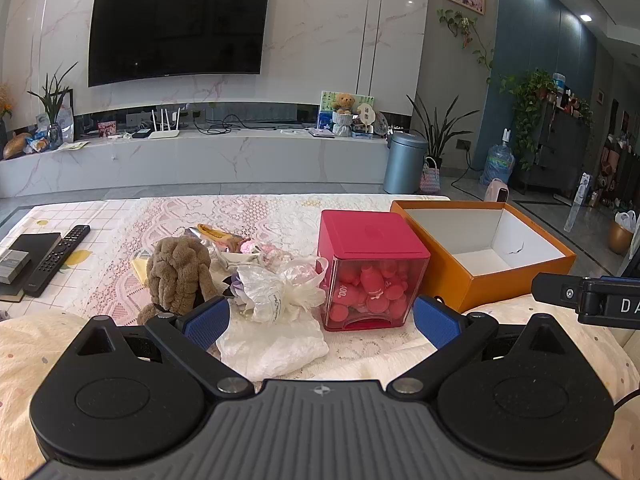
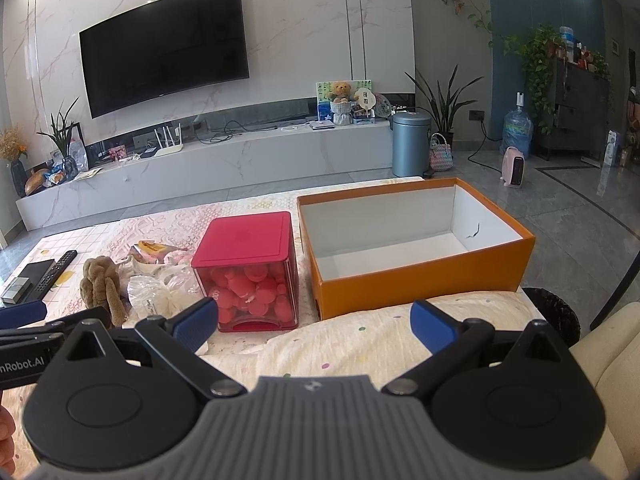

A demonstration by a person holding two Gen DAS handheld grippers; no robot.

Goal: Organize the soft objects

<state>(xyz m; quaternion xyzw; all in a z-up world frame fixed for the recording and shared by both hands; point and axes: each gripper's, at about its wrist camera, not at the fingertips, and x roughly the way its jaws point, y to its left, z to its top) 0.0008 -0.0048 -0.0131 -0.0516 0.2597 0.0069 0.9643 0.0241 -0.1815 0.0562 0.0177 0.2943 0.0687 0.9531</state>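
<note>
Starting nearest the lens, the left hand-held gripper (image 1: 320, 316) is spread wide and grasps nothing, its blue pads straddling the white plastic bag (image 1: 272, 344) at lower centre. The right hand-held gripper (image 2: 316, 324) is likewise released and empty, over the cream blanket (image 2: 360, 340). The likely first step is a pick from the soft pile: lower the left pads around the brown plush toy (image 1: 180, 272) at centre left, pinch its thick body rather than a dangling limb, then lift clear of the crinkly bags (image 1: 280, 288) beside it. Farther back, the red-lidded container (image 1: 372, 268) stands touching the orange box (image 1: 516, 272), which appears empty and is probably the destination.

Only the right wrist view shows the box's whole interior (image 2: 400, 248). The left wrist view better shows the snack packet (image 1: 220, 236) behind the toy on the lace-covered table (image 1: 256, 208).
</note>
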